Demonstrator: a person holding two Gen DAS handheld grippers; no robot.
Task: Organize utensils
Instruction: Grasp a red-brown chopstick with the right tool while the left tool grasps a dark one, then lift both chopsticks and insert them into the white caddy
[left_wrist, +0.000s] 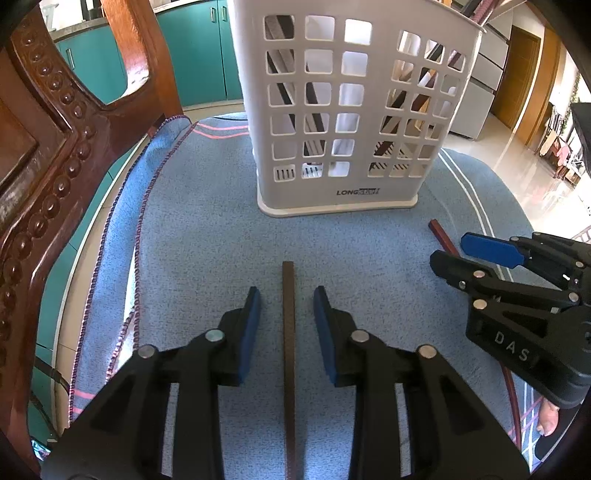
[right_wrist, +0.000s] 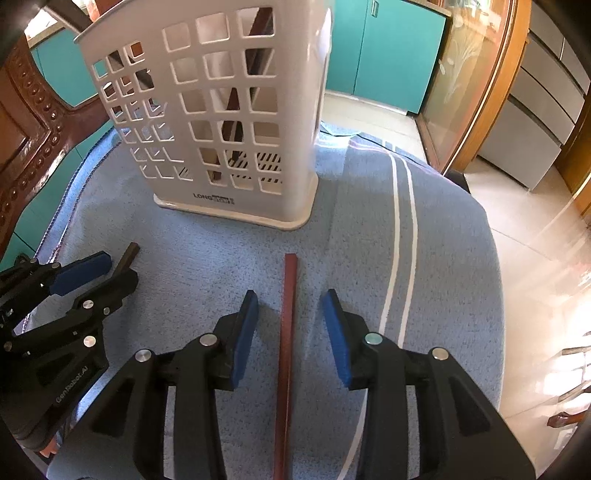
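Note:
A white slotted utensil holder (left_wrist: 332, 192) stands upright on a blue towel (left_wrist: 203, 240), with dark sticks showing through its holes. A dark brown chopstick (left_wrist: 289, 369) lies flat on the towel between the fingers of my left gripper (left_wrist: 287, 295); the pads are clear of it on both sides. A reddish-brown chopstick (right_wrist: 286, 350) lies likewise between the fingers of my right gripper (right_wrist: 291, 297), untouched. Each gripper shows in the other's view: the right gripper (left_wrist: 452, 251) at the right edge, the left gripper (right_wrist: 120, 269) at the left edge.
A carved wooden chair back (left_wrist: 44, 166) rises close on the left. Teal cabinets (right_wrist: 388, 55) stand behind the holder. The towel's white-striped right edge (right_wrist: 402, 221) drops off to a shiny tiled floor (right_wrist: 535, 258).

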